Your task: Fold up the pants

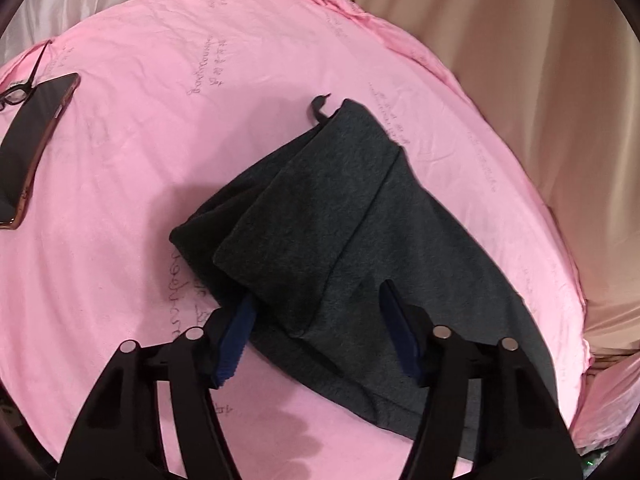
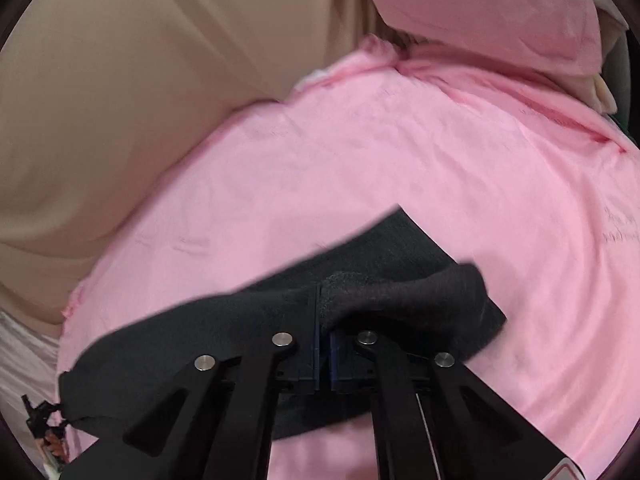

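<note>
Dark grey pants (image 1: 320, 216) lie partly folded on a pink sheet (image 1: 160, 152). A drawstring end (image 1: 318, 106) sticks out at their far corner. My left gripper (image 1: 316, 312) is open, its blue-padded fingers (image 1: 236, 340) straddling the near folded edge of the pants, one pad partly under the cloth. In the right wrist view my right gripper (image 2: 324, 312) is shut on a bunched fold of the pants (image 2: 400, 292) and holds it lifted over the flat part of the pants (image 2: 180, 344).
A black phone (image 1: 36, 136) and eyeglasses (image 1: 16, 92) lie on the sheet at the far left. Beige curtain fabric (image 1: 540, 60) hangs beyond the bed's right edge. A pink pillow (image 2: 480, 8) lies at the head of the bed.
</note>
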Available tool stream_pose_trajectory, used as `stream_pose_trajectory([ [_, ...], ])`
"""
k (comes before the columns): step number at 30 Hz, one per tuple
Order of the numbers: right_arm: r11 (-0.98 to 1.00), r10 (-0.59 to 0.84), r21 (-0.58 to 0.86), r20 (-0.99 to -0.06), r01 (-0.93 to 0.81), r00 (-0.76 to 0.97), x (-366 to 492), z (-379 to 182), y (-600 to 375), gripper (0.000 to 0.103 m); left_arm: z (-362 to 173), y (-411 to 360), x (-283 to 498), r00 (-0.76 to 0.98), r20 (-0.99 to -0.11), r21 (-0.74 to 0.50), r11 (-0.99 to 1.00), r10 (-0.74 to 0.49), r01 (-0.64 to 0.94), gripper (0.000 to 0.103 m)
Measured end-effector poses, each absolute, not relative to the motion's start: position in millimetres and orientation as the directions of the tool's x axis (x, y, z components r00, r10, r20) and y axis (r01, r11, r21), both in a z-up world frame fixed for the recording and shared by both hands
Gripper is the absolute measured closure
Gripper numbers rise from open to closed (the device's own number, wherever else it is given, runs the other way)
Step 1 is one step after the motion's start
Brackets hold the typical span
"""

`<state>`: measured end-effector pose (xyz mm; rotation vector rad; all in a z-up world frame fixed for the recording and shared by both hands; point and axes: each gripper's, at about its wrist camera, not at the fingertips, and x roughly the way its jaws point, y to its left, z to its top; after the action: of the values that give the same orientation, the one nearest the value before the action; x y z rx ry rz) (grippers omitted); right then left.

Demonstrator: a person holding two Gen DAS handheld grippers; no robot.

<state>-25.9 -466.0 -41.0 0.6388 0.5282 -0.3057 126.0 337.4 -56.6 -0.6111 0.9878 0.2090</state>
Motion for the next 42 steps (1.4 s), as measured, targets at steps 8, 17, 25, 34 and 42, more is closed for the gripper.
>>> stream_pose_trajectory([
  [8, 0.733, -0.092, 0.406, -0.735, 0.545, 0.672, -34, -115, -496, 0.100, -59, 337, 124, 0.544, -0.834, -0.360, 0.839, -0.093, -0.408, 0.042],
  [17, 0.716, -0.183, 0.381, -0.707, 0.585, 0.683, -49, -109, -473, 0.061, -51, 347, 126, 0.544, -0.829, -0.400, 0.816, -0.129, -0.416, 0.089],
  [25, 0.736, -0.237, 0.357, -0.660, 0.575, 0.713, -59, -88, -436, 0.057, -16, 369, 102, 0.604, -0.766, -0.508, 0.784, -0.222, -0.356, 0.096],
  [34, 0.739, -0.225, 0.336, -0.693, 0.584, 0.685, -73, -103, -419, 0.048, -54, 377, 97, 0.553, -0.823, -0.402, 0.820, -0.129, -0.407, 0.085],
  [42, 0.711, -0.113, 0.471, -0.656, 0.522, 0.746, -80, -97, -424, 0.048, 15, 322, 75, 0.621, -0.747, -0.091, 0.888, 0.239, -0.451, 0.031],
])
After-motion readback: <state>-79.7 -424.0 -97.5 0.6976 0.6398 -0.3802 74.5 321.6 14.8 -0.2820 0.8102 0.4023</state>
